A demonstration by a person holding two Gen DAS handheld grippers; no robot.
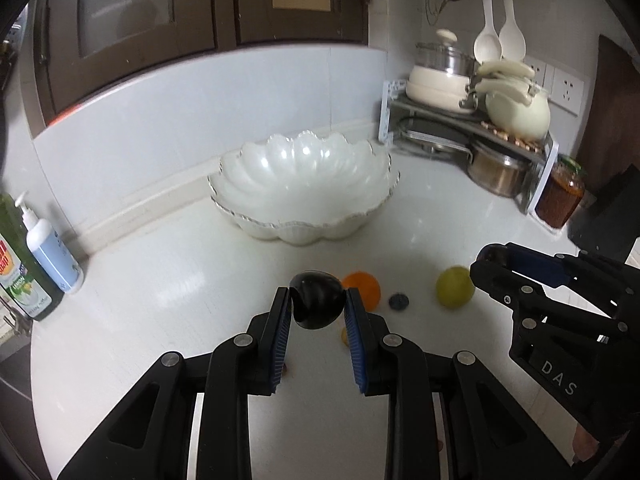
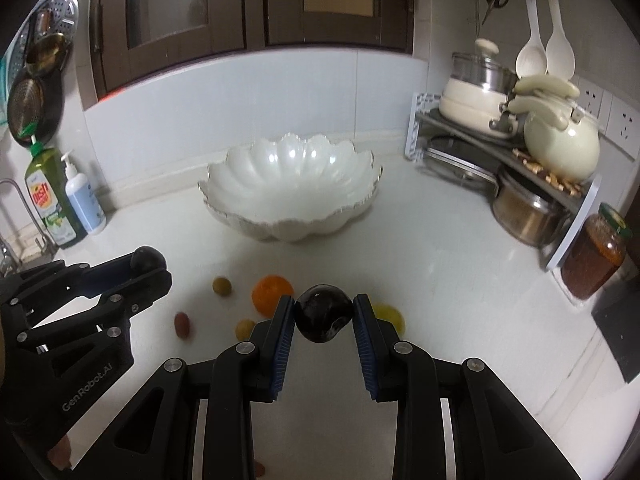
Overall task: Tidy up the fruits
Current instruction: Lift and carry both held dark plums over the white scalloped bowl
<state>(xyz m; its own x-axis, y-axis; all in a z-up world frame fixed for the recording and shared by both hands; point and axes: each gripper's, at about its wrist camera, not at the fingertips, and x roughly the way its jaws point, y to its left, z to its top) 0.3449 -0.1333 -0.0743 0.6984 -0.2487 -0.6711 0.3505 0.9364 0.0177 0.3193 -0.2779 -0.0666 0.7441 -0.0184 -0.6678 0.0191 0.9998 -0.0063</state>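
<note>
Mostly hidden yellow fruit (image 2: 390, 314) behind right tongs (image 2: 324, 316), gripping dark plum (image 2: 323, 314).

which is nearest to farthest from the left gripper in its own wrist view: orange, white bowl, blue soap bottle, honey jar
1. orange, just right of the left gripper
2. white bowl, straight ahead
3. blue soap bottle, far left; honey jar, far right: too close to call

White letters "DAS" stand on the black body of the right gripper (image 1: 486, 258), and "GenRobot.AI" runs along the black left gripper (image 2: 150, 262). The green dish-soap bottle (image 1: 18, 276) reads "LEMON"; its remaining label print is too blurred.
</note>
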